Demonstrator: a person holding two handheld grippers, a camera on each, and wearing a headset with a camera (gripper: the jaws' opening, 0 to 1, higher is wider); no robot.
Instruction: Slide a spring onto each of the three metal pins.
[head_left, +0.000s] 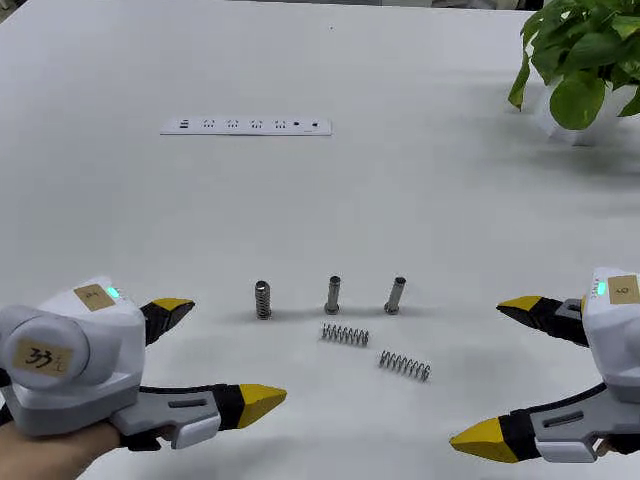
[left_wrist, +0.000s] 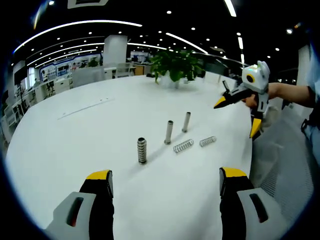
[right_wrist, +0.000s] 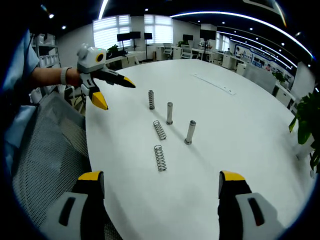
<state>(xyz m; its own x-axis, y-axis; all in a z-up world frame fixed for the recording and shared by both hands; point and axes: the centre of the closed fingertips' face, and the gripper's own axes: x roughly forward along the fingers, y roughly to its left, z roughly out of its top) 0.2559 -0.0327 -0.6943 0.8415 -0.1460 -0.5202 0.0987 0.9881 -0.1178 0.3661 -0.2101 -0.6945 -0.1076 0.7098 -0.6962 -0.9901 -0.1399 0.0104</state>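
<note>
Head view: three metal pins stand upright in a row on the white counter. The left pin already carries a fitted spring coiled around its shaft. The middle pin and the right pin are bare. Two loose springs lie flat just in front of the row, on the person's side. The first spring lies near the foot of the middle pin, and the second spring lies further right and nearer the person. They are apart from each other and touch no pin.

The left gripper hovers at the lower left, held in a hand. Its yellow-tipped fingers are spread wide with nothing between them, well to the left of the pins. The right gripper hangs at the lower right, off to the right of the second spring, with its fingers wide apart too and nothing in them.

In the left gripper view the left pin stands nearest, ahead between the two fingers. The bare pins and loose springs lie beyond it to the right, and the other gripper is further right. In the right gripper view the two loose springs lie ahead with the pins behind them.

Farther back on the counter lie a white power strip and, at the far right, a potted plant
</note>
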